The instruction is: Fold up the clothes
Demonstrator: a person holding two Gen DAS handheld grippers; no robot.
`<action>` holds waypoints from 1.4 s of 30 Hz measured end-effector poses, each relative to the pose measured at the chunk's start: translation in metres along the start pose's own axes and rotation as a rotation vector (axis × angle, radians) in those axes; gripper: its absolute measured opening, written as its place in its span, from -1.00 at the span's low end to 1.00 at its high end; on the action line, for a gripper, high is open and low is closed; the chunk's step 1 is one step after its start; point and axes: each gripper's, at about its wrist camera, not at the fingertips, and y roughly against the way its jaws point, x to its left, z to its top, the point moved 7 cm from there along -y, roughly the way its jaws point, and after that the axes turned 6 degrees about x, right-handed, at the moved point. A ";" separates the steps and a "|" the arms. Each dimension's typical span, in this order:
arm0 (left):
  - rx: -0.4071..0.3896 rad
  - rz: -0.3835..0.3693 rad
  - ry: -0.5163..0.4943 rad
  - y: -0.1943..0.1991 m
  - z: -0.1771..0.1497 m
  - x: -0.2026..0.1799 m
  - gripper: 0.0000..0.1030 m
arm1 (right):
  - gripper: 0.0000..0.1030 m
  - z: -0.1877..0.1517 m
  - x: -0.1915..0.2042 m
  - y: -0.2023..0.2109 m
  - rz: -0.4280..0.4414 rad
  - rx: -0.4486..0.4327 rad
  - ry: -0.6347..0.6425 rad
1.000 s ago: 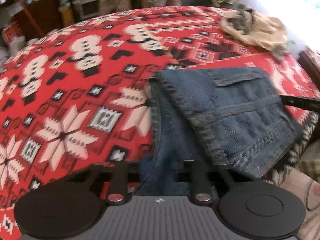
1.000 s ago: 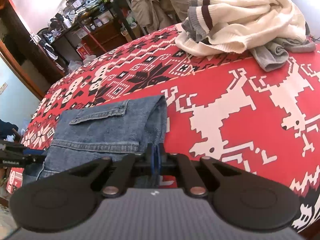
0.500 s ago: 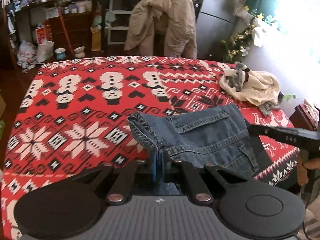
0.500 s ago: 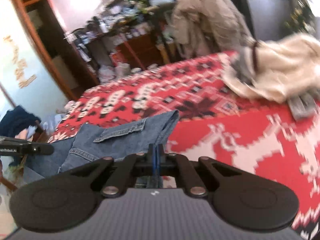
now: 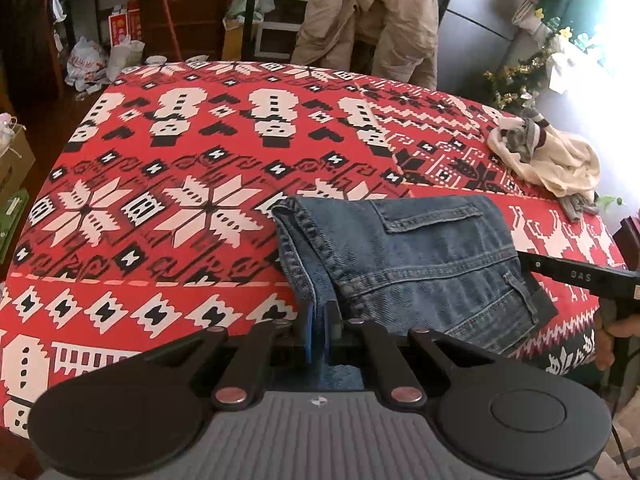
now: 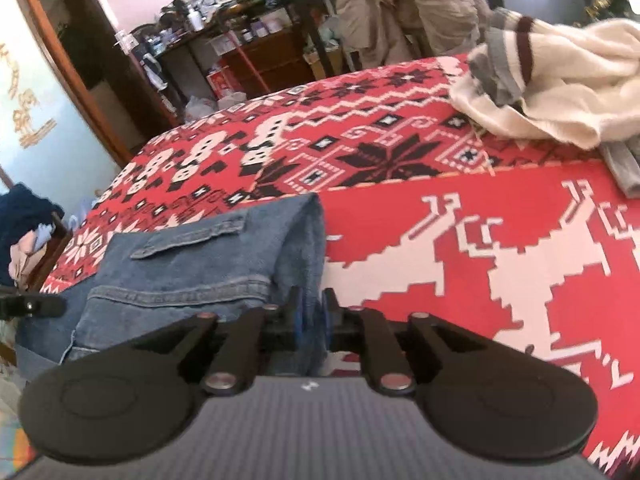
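Left fingers (image 5: 308, 334): blue pads nearly together, pinching the near left edge of the folded jeans (image 5: 408, 264).
Left gripper (image 5: 318, 334): clamped on denim at the near rim of the table.
Right fingers (image 6: 298, 322): blue pads drawn in close, denim caught between them at the near right corner of the jeans.
Right gripper (image 6: 313, 320): gripping the fabric; its black body also shows at the right in the left wrist view.
Jeans: doubled over, pocket flap up, lying on the red patterned tablecloth (image 5: 180, 184) at the near edge, part hanging over.
Cream sweater (image 6: 560, 88): heaped at the far right, well apart from the jeans.
Tan coat (image 5: 372, 20): draped beyond the far edge.
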 end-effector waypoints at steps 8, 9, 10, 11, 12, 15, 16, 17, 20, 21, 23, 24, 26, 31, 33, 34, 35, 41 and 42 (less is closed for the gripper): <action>0.008 -0.048 0.074 -0.005 -0.001 0.010 -0.89 | -0.92 0.004 -0.004 -0.009 0.036 0.020 -0.018; 0.002 -0.052 0.086 -0.004 -0.002 0.011 -0.89 | -0.94 0.005 -0.003 -0.010 0.048 0.031 -0.015; -0.005 -0.056 0.098 -0.003 -0.002 0.012 -0.90 | -0.96 0.006 -0.001 -0.009 0.045 0.030 -0.005; -0.013 -0.060 0.112 -0.002 -0.002 0.013 -0.90 | -0.96 0.006 0.001 -0.008 0.042 0.028 0.005; -0.025 -0.063 0.133 0.002 -0.003 0.014 -0.90 | -0.97 0.010 0.004 -0.004 0.045 0.021 0.011; -0.063 -0.070 0.168 0.016 0.001 0.013 -0.90 | -0.97 0.019 0.011 0.007 0.057 -0.001 0.027; -0.075 -0.073 0.174 0.021 0.002 0.011 -0.90 | -0.97 0.028 0.018 0.009 0.064 -0.006 0.053; -0.084 -0.071 0.176 0.025 0.003 0.010 -0.90 | -0.98 0.037 0.026 0.010 0.070 -0.010 0.079; -0.130 -0.050 0.194 0.041 0.008 0.011 -0.90 | -0.97 0.064 0.047 0.015 0.089 -0.022 0.156; -0.148 -0.038 0.204 0.047 0.010 0.013 -0.90 | -0.98 0.072 0.054 0.017 0.095 -0.026 0.182; -0.186 -0.014 0.229 0.058 0.014 0.019 -0.90 | -0.97 0.090 0.068 0.020 0.108 -0.034 0.234; -0.208 0.000 0.257 0.063 0.015 0.024 -0.90 | -0.97 0.099 0.076 0.022 0.114 -0.038 0.260; -0.247 0.024 0.336 0.072 0.017 0.037 -0.90 | -0.97 0.125 0.097 0.009 0.148 -0.028 0.315; -0.320 0.106 0.557 0.083 0.017 0.073 -0.90 | -0.98 0.183 0.168 -0.046 0.221 0.033 0.507; -0.342 0.129 0.660 0.083 0.015 0.090 -0.90 | -0.98 0.203 0.201 -0.075 0.257 0.065 0.583; -0.358 0.145 0.706 0.084 0.014 0.098 -0.90 | -0.98 0.212 0.217 -0.089 0.276 0.080 0.624; -0.375 0.168 0.737 0.085 0.014 0.104 -0.90 | -0.98 0.220 0.233 -0.104 0.297 0.096 0.659; -0.430 0.250 0.867 0.081 0.021 0.128 -0.90 | -0.98 0.243 0.320 -0.185 0.373 0.170 0.834; -0.432 0.254 0.872 0.079 0.025 0.131 -0.90 | -0.98 0.246 0.333 -0.198 0.381 0.179 0.859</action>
